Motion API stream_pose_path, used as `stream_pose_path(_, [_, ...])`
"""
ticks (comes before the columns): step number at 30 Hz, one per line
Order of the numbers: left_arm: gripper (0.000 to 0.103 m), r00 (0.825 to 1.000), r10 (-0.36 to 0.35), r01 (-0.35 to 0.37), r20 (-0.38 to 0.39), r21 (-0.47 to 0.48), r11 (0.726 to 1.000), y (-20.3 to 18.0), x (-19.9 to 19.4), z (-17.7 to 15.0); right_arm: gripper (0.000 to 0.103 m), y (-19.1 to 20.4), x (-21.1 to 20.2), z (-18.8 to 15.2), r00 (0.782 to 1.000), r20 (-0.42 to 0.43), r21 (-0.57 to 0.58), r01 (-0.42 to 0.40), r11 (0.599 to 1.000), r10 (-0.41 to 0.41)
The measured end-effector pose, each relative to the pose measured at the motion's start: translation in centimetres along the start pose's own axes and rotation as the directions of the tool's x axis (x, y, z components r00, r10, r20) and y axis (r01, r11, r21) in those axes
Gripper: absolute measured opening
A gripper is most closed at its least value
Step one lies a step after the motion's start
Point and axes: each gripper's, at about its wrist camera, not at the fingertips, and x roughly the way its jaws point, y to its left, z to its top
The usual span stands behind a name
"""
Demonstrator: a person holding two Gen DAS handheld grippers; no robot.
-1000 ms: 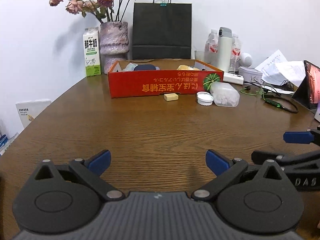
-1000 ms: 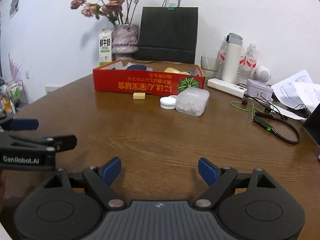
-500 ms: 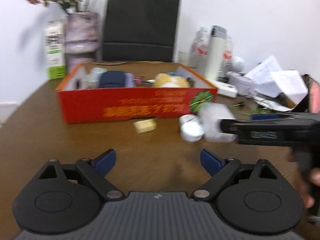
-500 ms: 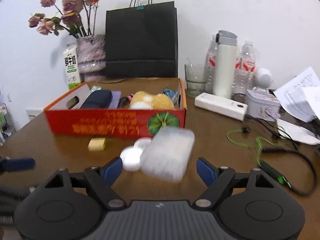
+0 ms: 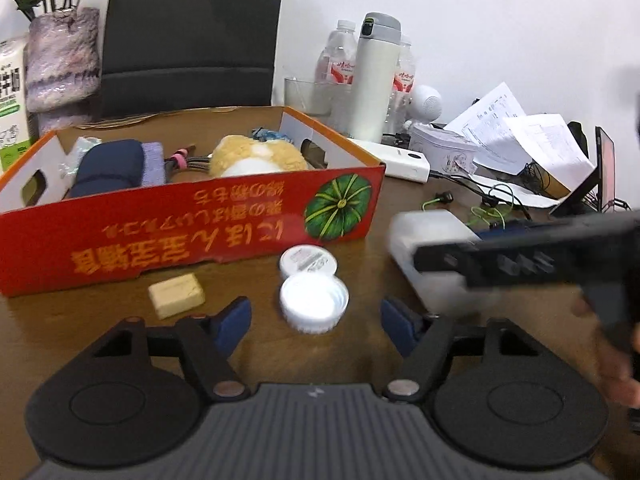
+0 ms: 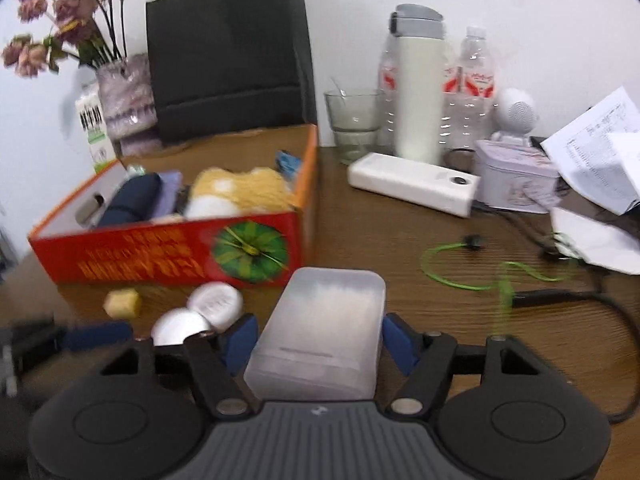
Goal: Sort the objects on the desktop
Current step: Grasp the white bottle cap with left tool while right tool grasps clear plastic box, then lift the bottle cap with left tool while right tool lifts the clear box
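- While your right gripper (image 6: 316, 338) closes, its jaws flank the translucent box (image 6: 324, 332), not visibly pressing.
- Your left gripper (image 5: 316, 320) closes around the white lid (image 5: 314, 302), untouched.

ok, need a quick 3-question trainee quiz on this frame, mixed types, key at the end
1. Multiple choice: what lies between the right gripper's jaws? A) yellow eraser B) translucent plastic box C) power bank
2. True or false: the white screw cap sits inside the red cardboard box.
3. Fill in: the plush toy in the red box is mostly ____ in colour.

Key:
1. B, the translucent plastic box; the jaws are closing around it.
2. False; it lies on the table in front of the box, ahead of the left gripper.
3. Yellow.
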Motion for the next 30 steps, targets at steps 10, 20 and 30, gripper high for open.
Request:
stream_pose_path(10, [0.04, 0.999, 0.042, -0.042, 0.022, -0.005, 0.999, -0.2, -1.3, -0.5, 0.065, 0.6, 0.9, -0.2, 1.0, -0.025, -0.067, -0.013, 0.998, 0.011])
stream_pose_path(20, [0.04, 0.993, 0.07, -0.052, 0.096, -0.181, 0.982, 1.0, -13.7, -5.3, 0.064, 4.1, -5.8, -5.1, 0.998, 0.034, -0.115, -0.051, 0.992, 0.056])
stream_pose_path(30, [0.04, 0.987, 0.109, -0.09, 0.117, -0.154, 0.984, 0.5, -20.1, -9.9, 0.064, 9.7, -13.9, -12.7, 0.993, 0.026, -0.195, -0.108, 0.975, 0.116])
